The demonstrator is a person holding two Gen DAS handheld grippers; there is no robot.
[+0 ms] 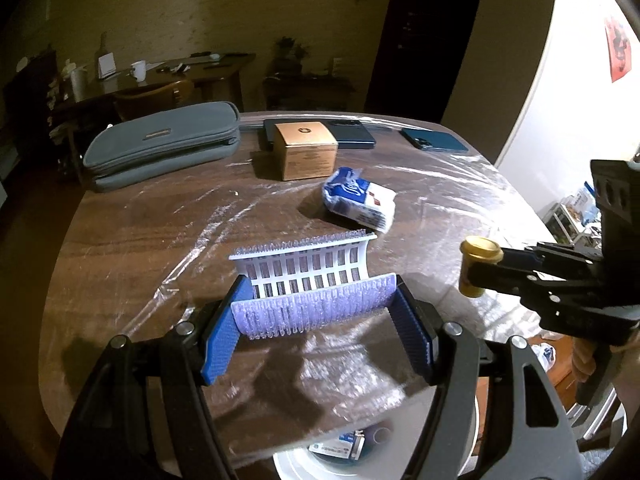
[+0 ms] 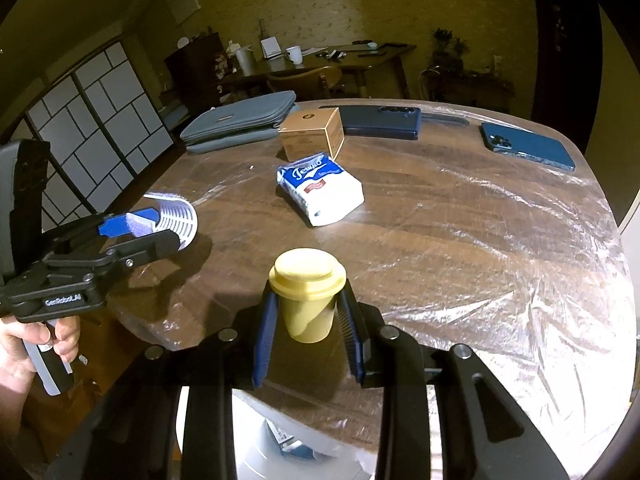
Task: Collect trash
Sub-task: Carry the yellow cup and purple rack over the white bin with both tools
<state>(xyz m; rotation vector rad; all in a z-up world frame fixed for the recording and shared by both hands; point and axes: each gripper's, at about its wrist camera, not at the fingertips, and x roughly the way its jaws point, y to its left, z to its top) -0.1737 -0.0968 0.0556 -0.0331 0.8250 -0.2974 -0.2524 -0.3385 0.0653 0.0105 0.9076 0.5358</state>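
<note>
My left gripper (image 1: pixel 320 292) is shut on a curved white plastic grid with lilac bristles (image 1: pixel 308 268), held just above the near part of the film-covered wooden table (image 1: pixel 132 240). Its blue pads press on both ends of the piece. My right gripper (image 2: pixel 308 300) is shut on a small yellow capped bottle (image 2: pixel 306 280), upright between the blue pads. From the left wrist view, the right gripper (image 1: pixel 480 276) and its bottle (image 1: pixel 478 252) hang at the right. The right wrist view shows the left gripper (image 2: pixel 160 226) with the bristled piece (image 2: pixel 180 212) at the left.
A white bin (image 1: pixel 296 460) holding a blue-white packet sits below the table's near edge. A tissue pack (image 1: pixel 360 200) lies mid-table. Behind it are a gold box (image 1: pixel 306 152), a grey pouch (image 1: pixel 160 144) and a blue phone (image 1: pixel 434 140). A hand (image 2: pixel 36 340) grips the left handle.
</note>
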